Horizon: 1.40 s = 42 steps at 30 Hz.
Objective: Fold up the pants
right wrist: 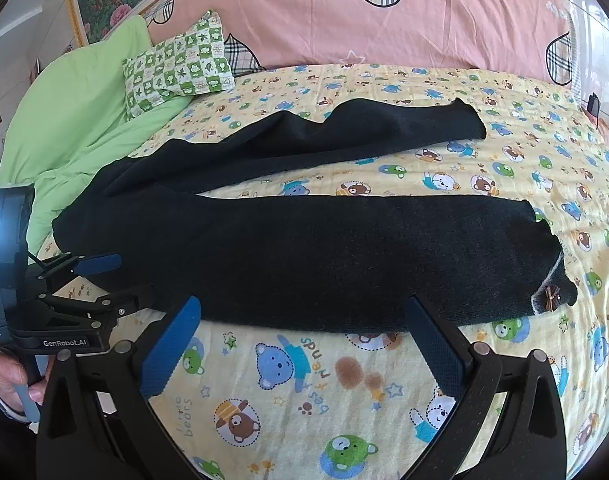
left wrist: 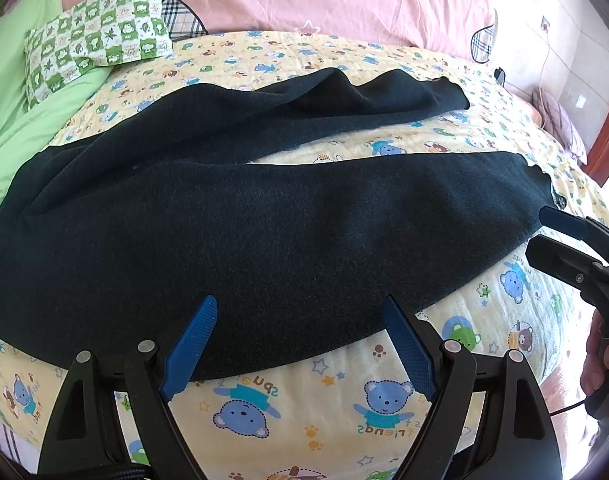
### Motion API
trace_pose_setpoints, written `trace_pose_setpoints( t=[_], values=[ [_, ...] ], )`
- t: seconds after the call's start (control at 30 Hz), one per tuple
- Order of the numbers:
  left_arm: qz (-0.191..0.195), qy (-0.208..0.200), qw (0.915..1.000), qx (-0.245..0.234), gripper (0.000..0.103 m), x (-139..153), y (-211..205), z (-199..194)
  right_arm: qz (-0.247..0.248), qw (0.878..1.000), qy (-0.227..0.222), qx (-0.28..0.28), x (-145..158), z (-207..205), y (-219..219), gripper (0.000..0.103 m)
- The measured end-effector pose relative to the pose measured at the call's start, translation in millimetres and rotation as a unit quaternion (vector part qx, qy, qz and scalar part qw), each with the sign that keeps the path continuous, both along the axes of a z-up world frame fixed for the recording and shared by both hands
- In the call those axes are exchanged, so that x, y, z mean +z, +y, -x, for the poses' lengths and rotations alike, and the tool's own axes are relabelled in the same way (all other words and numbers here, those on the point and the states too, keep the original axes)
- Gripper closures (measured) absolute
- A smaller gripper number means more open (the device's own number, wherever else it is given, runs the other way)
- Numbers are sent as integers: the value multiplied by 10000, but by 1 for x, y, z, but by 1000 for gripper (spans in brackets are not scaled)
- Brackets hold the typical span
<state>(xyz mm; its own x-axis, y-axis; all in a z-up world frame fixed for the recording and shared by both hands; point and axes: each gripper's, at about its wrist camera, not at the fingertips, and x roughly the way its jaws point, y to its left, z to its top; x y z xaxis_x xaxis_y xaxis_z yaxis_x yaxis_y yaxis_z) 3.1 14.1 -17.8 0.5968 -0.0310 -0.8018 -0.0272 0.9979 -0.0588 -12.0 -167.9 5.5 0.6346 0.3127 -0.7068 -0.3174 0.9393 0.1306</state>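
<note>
While both grippers gape, left gripper, right gripper, pants, bow only in right view.

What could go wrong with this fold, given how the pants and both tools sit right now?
1. The far leg lies rumpled and splayed away from the near leg; folding now may trap wrinkles or misalign the legs.
2. Both the left tool and right tool are open near the pants' edge; a pinch could catch the bear-print sheet too.
</note>
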Motion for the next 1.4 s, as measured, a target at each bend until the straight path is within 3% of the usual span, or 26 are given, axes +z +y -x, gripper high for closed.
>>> trace_pose_setpoints(
  t=[0.83,1.4],
  values=[
    [150,33,9999,19,18,3,7,-8,-271,9996,58,-106,4,-8,-11,1],
    [45,-55,9999,-92,18,21,8,-47,-485,9986,143,-166,13,-41,-27,1]
  ],
)
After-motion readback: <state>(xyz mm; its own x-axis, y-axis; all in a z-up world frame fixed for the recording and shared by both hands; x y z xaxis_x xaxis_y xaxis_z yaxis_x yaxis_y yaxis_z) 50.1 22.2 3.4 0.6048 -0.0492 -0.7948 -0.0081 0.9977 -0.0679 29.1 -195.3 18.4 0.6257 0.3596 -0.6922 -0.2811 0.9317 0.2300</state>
